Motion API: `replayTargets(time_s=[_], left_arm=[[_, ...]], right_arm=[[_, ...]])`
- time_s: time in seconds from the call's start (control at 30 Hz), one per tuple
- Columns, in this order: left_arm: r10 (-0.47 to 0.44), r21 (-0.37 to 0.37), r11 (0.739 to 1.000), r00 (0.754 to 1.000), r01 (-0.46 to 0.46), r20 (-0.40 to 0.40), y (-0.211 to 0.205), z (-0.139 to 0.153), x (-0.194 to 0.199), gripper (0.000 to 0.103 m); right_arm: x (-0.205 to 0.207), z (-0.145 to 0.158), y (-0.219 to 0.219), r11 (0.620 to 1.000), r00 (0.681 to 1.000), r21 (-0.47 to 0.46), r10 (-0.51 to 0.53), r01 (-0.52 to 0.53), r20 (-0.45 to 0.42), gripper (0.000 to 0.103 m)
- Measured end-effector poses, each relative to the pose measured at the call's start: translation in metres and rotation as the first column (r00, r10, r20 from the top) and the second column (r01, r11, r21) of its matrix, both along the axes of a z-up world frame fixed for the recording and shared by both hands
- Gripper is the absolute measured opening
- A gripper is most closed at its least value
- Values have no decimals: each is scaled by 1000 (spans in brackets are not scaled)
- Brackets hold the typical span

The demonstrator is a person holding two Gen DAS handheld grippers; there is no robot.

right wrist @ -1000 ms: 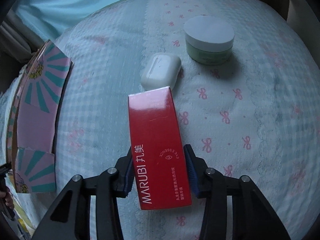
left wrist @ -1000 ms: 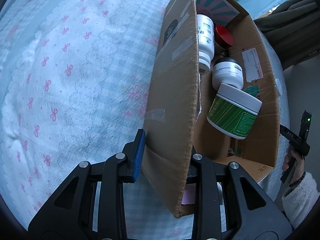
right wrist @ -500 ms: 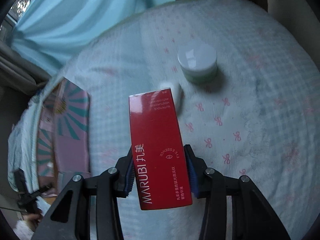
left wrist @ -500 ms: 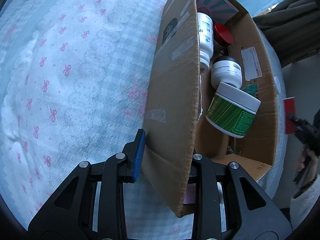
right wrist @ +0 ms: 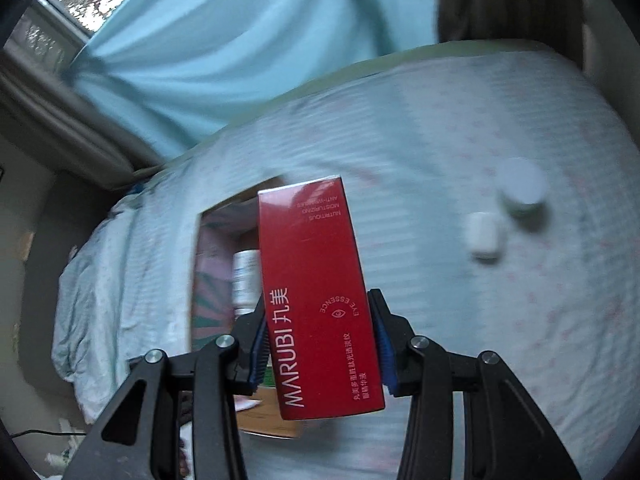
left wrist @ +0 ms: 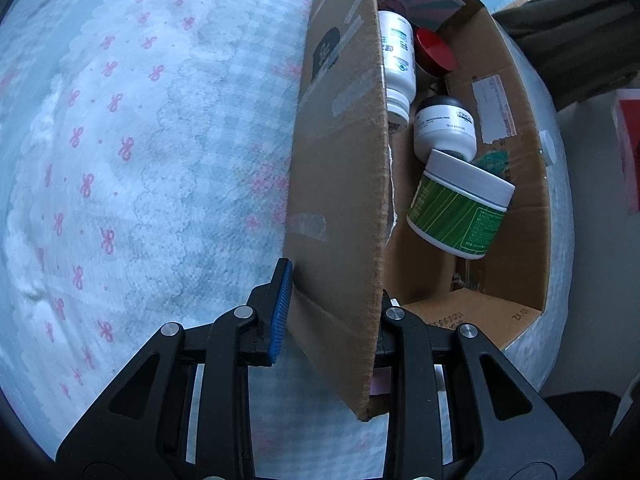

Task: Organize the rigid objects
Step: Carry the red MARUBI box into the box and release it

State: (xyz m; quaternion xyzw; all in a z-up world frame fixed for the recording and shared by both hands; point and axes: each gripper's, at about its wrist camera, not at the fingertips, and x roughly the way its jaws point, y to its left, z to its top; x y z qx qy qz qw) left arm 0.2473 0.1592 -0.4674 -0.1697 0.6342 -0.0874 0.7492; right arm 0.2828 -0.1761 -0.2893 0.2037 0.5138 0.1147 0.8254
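Note:
My left gripper (left wrist: pixel 332 312) is shut on the near flap of the open cardboard box (left wrist: pixel 340 168) and holds it upright. Inside lie a green jar with a white lid (left wrist: pixel 460 204), a white jar with a dark cap (left wrist: pixel 444 128), a tall white bottle (left wrist: pixel 396 60) and a red lid (left wrist: pixel 434 54). My right gripper (right wrist: pixel 320 344) is shut on a red MARUBI carton (right wrist: pixel 316 292), held in the air over the box (right wrist: pixel 216 264). The carton's edge shows at the far right of the left wrist view (left wrist: pixel 628 152).
A white earbud case (right wrist: pixel 484 236) and a green jar with a white lid (right wrist: pixel 522 192) lie on the bow-print bedspread (right wrist: pixel 500 320) to the right. A blue curtain (right wrist: pixel 240 52) hangs behind the bed. The floor shows at lower left.
My right gripper has lifted the red carton off the bed and swung it left toward the box. The left gripper keeps its hold on the flap, unmoved.

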Motion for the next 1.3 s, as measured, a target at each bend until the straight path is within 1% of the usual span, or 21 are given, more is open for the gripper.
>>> replayTargets(time_s=[0.17, 0.2, 0.3, 0.4, 0.47, 0.57, 0.7, 0.77, 0.8, 0.83, 0.87, 0.9, 0.97, 1.0, 1.1, 1.2, 1.3], left_arm=[[-31, -11, 999, 1000, 31, -1, 2, -1, 4, 25], [-33, -13, 999, 999, 33, -2, 3, -1, 5, 25], [-52, -12, 999, 999, 52, -1, 3, -1, 9, 25], [-67, -10, 998, 998, 67, 3, 3, -2, 11, 25], [-73, -11, 997, 997, 73, 5, 4, -2, 12, 25], [-75, -13, 997, 997, 75, 5, 3, -3, 13, 25], [-76, -18, 997, 997, 76, 6, 4, -3, 12, 25], [-77, -18, 997, 997, 78, 7, 4, -3, 10, 25], [-76, -18, 997, 997, 77, 7, 4, -3, 10, 25], [-77, -18, 997, 997, 77, 8, 5, -2, 10, 25], [-77, -17, 997, 997, 77, 7, 5, -3, 10, 25], [-77, -22, 997, 997, 77, 6, 6, -4, 9, 25], [-81, -21, 996, 997, 81, 9, 6, -2, 9, 25], [-84, -16, 996, 996, 84, 7, 5, -2, 9, 25], [-81, -27, 996, 997, 81, 2, 7, -1, 10, 25], [-93, -15, 996, 996, 93, 2, 5, -1, 12, 25], [-90, -15, 996, 996, 90, 2, 4, -1, 14, 25]], right_arm=[[12, -7, 66, 997, 997, 22, 79, -79, -16, 41], [15, -13, 81, 995, 995, 30, 91, -91, -28, 41], [20, -33, 109, 993, 993, 61, 102, -98, -67, 41], [24, -55, 133, 992, 988, 59, 115, -109, -102, 41], [23, -68, 146, 992, 985, 57, 123, -117, -125, 41], [21, -79, 154, 991, 981, 52, 127, -120, -150, 41], [21, -85, 159, 993, 979, 42, 119, -114, -167, 41], [24, -87, 160, 991, 976, 61, 129, -120, -175, 43], [27, -87, 160, 990, 975, 67, 133, -123, -176, 46], [28, -87, 161, 990, 976, 62, 133, -125, -170, 63], [29, -86, 161, 993, 978, 19, 119, -118, -169, 80], [30, -86, 162, 993, 980, -33, 107, -115, -168, 103], [29, -86, 159, 990, 982, -66, 116, -128, -151, 103], [29, -87, 156, 990, 981, -71, 111, -123, -158, 103], [25, -86, 146, 993, 984, -50, 97, -106, -150, 103], [21, -79, 141, 992, 989, -75, 90, -100, -120, 103], [19, -76, 135, 993, 991, -72, 88, -96, -105, 103]])
